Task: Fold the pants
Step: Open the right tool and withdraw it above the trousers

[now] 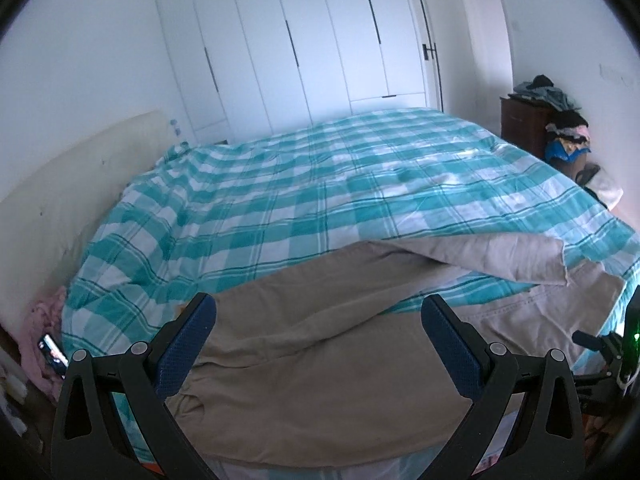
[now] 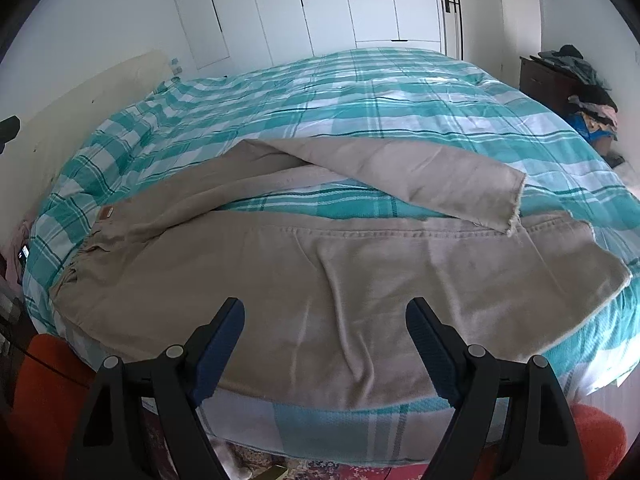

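Beige pants point(image 2: 304, 264) lie spread on the bed near its front edge, waistband to the left, legs to the right. The far leg point(image 2: 420, 176) bends back over the checked cover, and its hem rests on the near leg. The pants also show in the left wrist view point(image 1: 304, 344). My left gripper point(image 1: 318, 312) is open above the waist end, holding nothing. My right gripper point(image 2: 325, 316) is open above the near leg close to the bed's front edge, holding nothing.
The bed point(image 2: 360, 92) has a teal and white checked cover. White wardrobe doors point(image 1: 304, 40) stand behind it. A dark cabinet piled with clothes point(image 1: 556, 116) is at the right. A phone point(image 1: 52, 350) lies at the bed's left. Orange cushions point(image 2: 44, 396) sit below the front edge.
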